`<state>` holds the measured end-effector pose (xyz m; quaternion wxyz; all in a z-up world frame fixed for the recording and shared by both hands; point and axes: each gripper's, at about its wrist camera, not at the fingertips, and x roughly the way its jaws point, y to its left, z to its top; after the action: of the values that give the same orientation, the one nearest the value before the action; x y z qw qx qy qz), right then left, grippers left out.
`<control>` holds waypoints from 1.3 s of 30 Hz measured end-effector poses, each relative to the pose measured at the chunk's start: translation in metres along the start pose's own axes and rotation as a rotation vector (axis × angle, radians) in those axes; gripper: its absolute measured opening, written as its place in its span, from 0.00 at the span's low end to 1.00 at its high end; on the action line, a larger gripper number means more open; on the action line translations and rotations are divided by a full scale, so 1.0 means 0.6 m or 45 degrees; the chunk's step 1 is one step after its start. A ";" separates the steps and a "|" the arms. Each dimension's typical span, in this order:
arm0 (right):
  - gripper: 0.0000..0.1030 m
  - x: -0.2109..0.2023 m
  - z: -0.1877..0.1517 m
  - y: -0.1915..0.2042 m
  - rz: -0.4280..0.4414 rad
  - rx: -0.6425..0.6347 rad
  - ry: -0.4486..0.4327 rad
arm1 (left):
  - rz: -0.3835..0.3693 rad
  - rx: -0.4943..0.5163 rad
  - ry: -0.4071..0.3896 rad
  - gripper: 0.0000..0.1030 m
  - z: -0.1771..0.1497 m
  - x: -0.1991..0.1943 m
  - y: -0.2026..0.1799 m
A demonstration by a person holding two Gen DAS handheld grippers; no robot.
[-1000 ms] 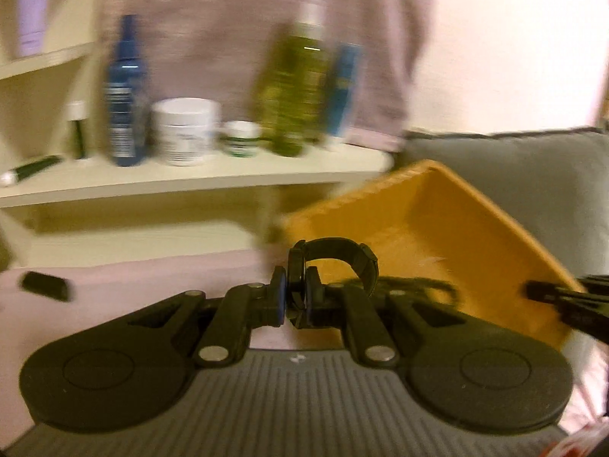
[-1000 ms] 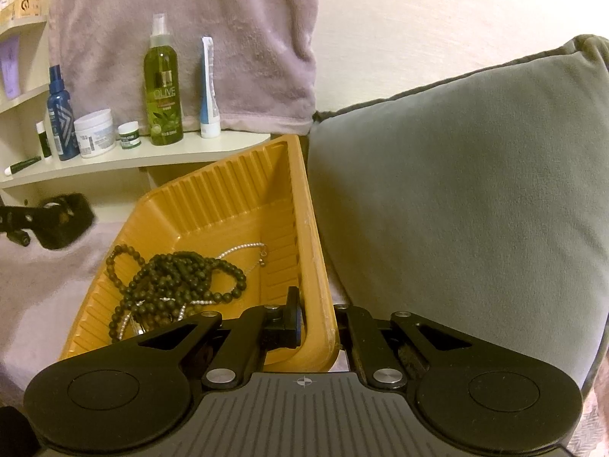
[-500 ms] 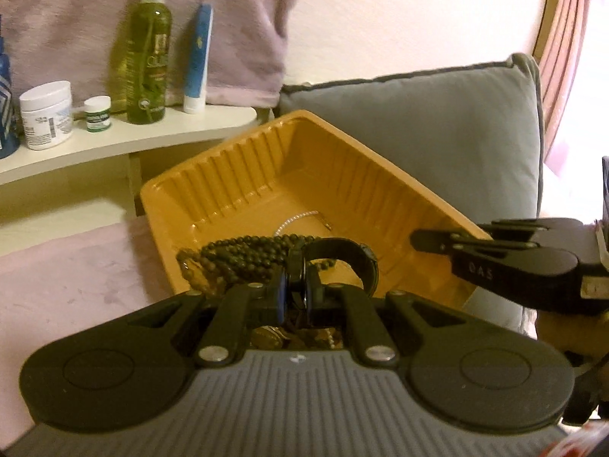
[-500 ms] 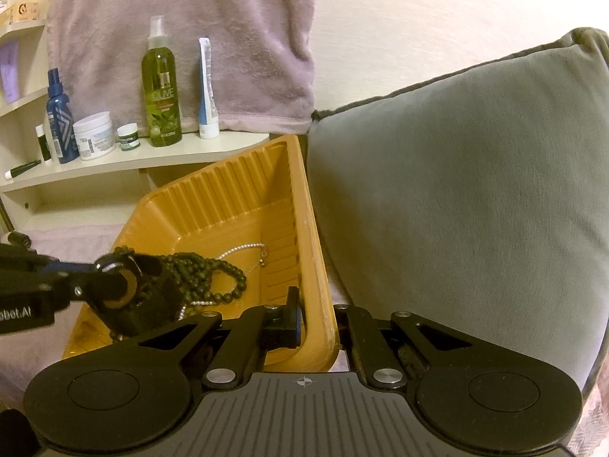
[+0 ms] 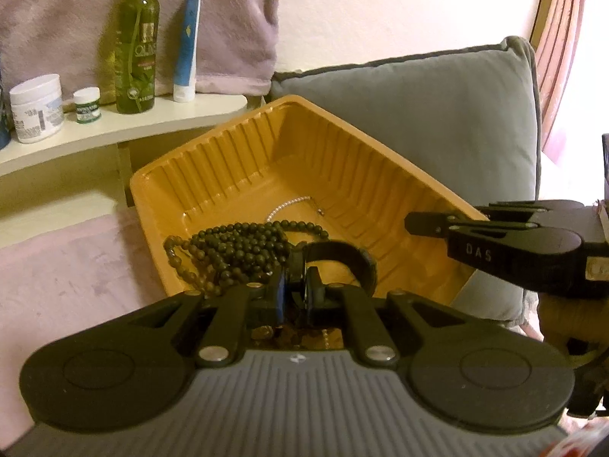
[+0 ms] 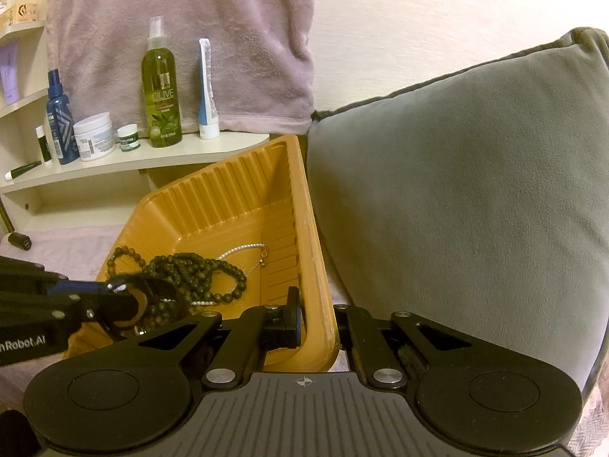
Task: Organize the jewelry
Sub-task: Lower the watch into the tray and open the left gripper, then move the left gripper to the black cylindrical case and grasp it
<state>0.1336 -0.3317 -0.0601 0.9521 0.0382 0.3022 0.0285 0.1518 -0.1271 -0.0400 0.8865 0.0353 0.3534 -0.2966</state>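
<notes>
The left gripper (image 5: 295,289) holds a black bracelet (image 5: 342,257) in narrow jaws, just easing apart, low centre above the orange tray (image 5: 243,152). The right gripper (image 6: 318,321) clamps the tray's near rim. Dark beads (image 5: 232,245) lie inside.

Tray (image 5: 243,160) back half free; beads (image 5: 236,251) crowd front; cushion (image 6: 456,198) blocks right.
</notes>
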 end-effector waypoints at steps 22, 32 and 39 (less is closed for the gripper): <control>0.05 0.001 0.000 0.001 0.000 -0.005 0.003 | 0.233 -0.117 -0.145 0.24 -0.006 -0.056 0.090; 0.05 0.002 -0.002 0.000 0.000 -0.011 0.006 | 0.481 -0.219 -0.163 0.34 -0.040 -0.107 0.191; 0.05 0.006 -0.003 -0.001 -0.006 -0.029 0.015 | 0.630 -0.272 -0.184 0.74 -0.059 -0.141 0.271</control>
<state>0.1354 -0.3317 -0.0637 0.9507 0.0263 0.3075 0.0298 0.1711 0.0585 -0.0355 0.9536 0.0054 0.2991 -0.0339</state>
